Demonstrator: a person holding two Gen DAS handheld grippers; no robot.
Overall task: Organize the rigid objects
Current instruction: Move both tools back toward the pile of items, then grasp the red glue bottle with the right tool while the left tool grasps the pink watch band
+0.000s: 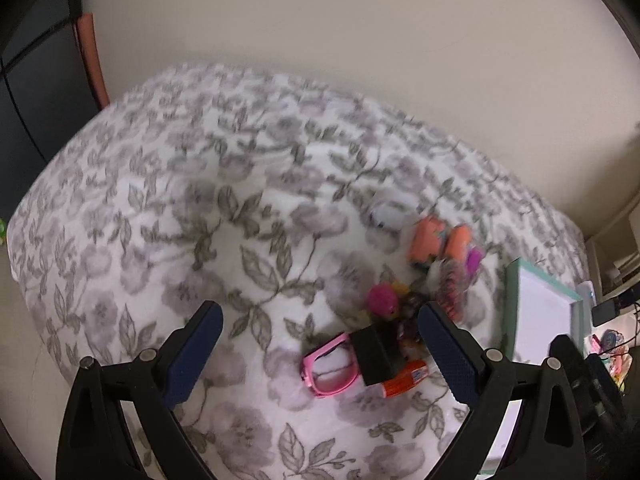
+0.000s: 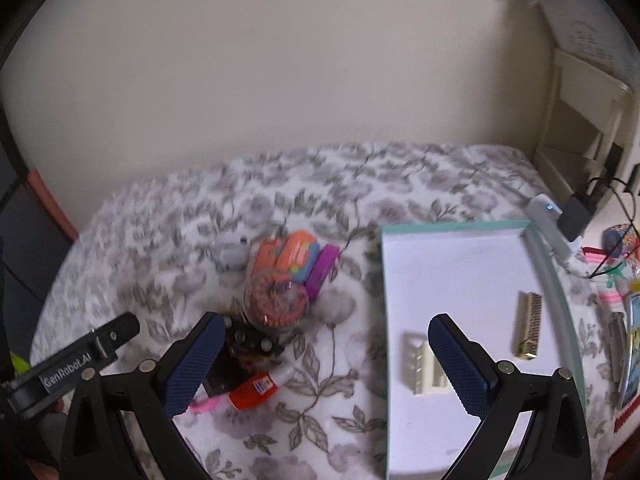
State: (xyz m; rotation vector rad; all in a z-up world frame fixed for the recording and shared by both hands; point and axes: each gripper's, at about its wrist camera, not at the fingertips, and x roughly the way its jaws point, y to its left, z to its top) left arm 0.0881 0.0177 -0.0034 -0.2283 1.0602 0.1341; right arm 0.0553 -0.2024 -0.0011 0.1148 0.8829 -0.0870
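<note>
A pile of small items lies on the floral blanket [image 1: 160, 220]. It holds pink glasses [image 1: 330, 366], a black block [image 1: 376, 354], an orange glue bottle [image 2: 256, 390], a bundle of orange coils [image 2: 280, 304] and an orange toy [image 2: 292, 256] with a purple piece [image 2: 324, 268]. My left gripper [image 1: 319, 309] stands open just above the glasses and block, touching nothing. To the right, a white tray with a teal rim [image 2: 460, 272] holds a cream comb-like piece [image 2: 420, 364] and a gold bar [image 2: 530, 326]. My right gripper [image 2: 327, 320] is open between the pile and the tray, with nothing in it.
A small white object [image 2: 232, 254] lies behind the pile. Beyond the tray sit a white device [image 2: 548, 220], a black charger [image 2: 576, 216] with cables, and colourful clutter [image 2: 624, 280]. A cream shelf [image 2: 580, 120] stands at the right wall. The left gripper's body [image 2: 80, 360] is close at left.
</note>
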